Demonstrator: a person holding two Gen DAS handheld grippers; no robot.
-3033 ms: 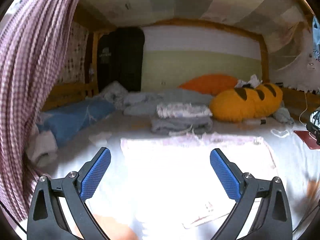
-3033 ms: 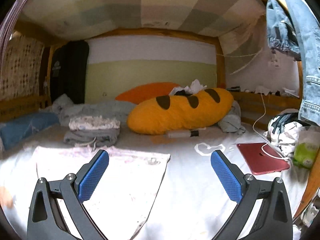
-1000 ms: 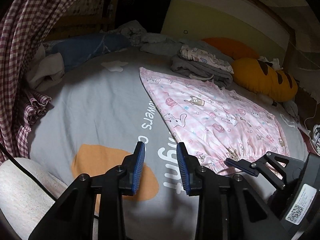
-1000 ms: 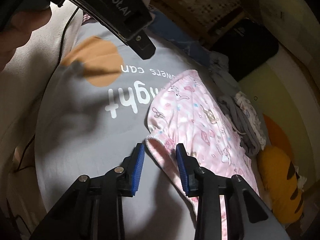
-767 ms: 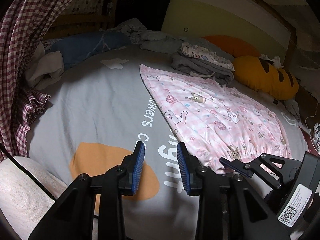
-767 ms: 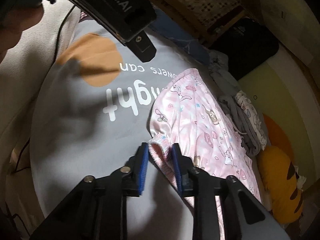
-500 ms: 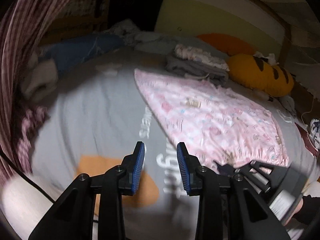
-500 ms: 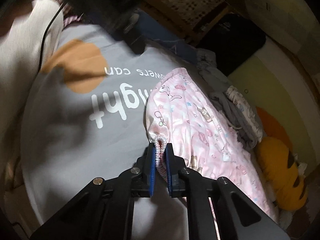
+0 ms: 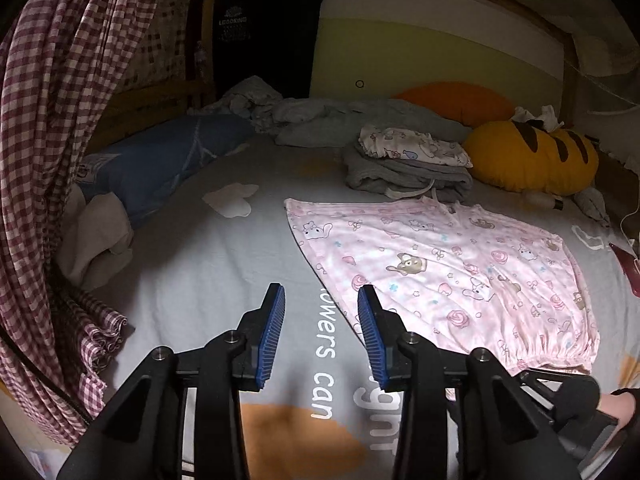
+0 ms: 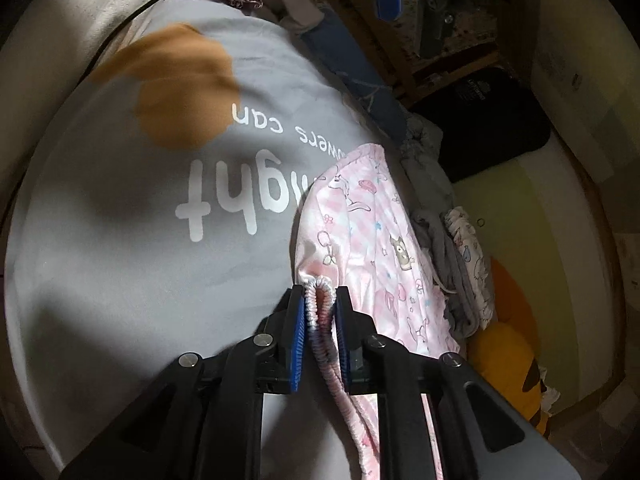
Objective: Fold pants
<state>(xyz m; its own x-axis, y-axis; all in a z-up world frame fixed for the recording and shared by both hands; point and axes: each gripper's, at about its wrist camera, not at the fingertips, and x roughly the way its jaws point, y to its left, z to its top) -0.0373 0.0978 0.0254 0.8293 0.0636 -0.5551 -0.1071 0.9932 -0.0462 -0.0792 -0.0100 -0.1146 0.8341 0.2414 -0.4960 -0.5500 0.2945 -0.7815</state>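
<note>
Pink printed pants lie spread flat on the grey bed sheet, with the gathered waistband toward me. My right gripper is shut on a corner of the waistband, which bunches between the blue pads and is raised a little off the sheet. Its jaws are easing open slightly, but the elastic is still pinched between them. My left gripper hovers over the sheet just left of the pants' edge. Its jaws are opening and nothing is between them.
A stack of folded grey and printed clothes sits behind the pants. A yellow striped plush lies at the back right and a blue pillow at the left. A checked curtain hangs along the left side. A red tablet lies at the right edge.
My right gripper closed on the waistband corner and lifted it slightly. My left gripper rose and pulled away from the right one, and its jaws widened a little.
</note>
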